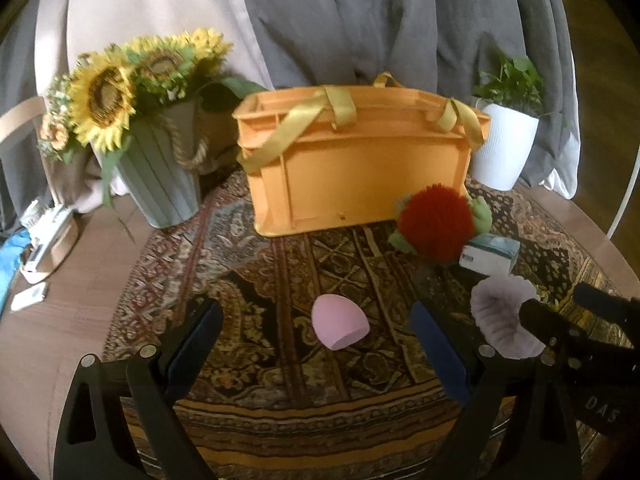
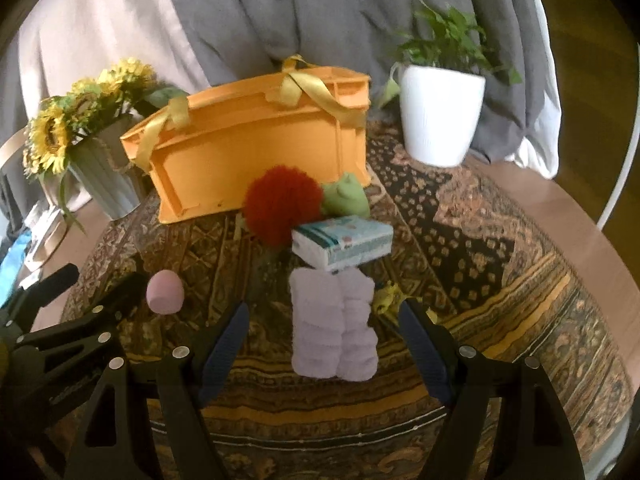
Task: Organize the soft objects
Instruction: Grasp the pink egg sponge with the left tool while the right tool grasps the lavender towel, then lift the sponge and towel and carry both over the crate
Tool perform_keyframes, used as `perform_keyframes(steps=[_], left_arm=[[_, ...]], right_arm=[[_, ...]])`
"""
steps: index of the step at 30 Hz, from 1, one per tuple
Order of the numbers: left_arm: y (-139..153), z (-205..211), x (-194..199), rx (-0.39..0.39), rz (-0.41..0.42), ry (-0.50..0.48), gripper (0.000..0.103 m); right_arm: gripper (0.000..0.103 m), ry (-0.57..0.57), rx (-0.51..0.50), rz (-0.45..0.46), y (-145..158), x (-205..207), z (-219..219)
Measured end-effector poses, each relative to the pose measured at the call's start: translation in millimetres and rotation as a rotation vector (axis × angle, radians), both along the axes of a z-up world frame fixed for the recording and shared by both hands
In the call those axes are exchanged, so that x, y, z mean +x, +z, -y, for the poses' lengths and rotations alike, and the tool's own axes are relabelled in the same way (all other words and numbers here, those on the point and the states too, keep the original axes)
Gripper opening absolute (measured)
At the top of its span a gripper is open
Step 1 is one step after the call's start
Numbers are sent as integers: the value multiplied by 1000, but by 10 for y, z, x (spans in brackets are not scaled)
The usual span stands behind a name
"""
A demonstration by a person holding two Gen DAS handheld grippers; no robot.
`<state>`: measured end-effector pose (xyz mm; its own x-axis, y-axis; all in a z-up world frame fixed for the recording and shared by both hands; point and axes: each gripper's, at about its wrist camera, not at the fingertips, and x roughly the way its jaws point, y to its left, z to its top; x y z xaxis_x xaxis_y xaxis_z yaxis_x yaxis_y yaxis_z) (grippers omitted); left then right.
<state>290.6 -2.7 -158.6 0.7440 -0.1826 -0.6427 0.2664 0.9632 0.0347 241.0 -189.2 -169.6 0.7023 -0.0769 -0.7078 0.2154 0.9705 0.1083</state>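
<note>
An orange crate (image 1: 356,168) with yellow ribbon handles stands on the patterned cloth; it also shows in the right wrist view (image 2: 256,152). A pink egg-shaped sponge (image 1: 339,326) lies between the fingers of my open left gripper (image 1: 318,332); it shows too in the right wrist view (image 2: 165,292). A lilac fluffy cloth (image 2: 334,326) lies between the fingers of my open right gripper (image 2: 324,332); it also shows in the left wrist view (image 1: 500,320). A red pom-pom (image 2: 282,210), a green plush (image 2: 346,200) and a tissue pack (image 2: 342,244) lie in front of the crate.
A sunflower vase (image 1: 160,184) stands left of the crate, a white plant pot (image 1: 506,148) right of it. Grey and beige drapery hangs behind. Papers and small items (image 1: 40,240) lie on the wooden table at the left edge.
</note>
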Motion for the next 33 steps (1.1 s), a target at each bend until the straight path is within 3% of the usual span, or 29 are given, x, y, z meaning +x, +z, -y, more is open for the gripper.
perform_keyframes(steps=[13,21,25,28,33], left_arm=[[-296,106,275,-21,-87,-3,85],[-441,166,387,-13,-138,-1,58],[-490,176,410,-18,-161,-10,42],[-498,167,402,-16,-159,-4,40],[-459,164,353,-16,-156,-8,38]], right_arm=[[71,-59,81,-57,-295,76,46],[51,-83,102,-74,-368,113,83],[48,-75,86,-73,-372,121,80],[43,-68,74,-74,-365,119,73],[26,-47,71,-65,-333,99,87]])
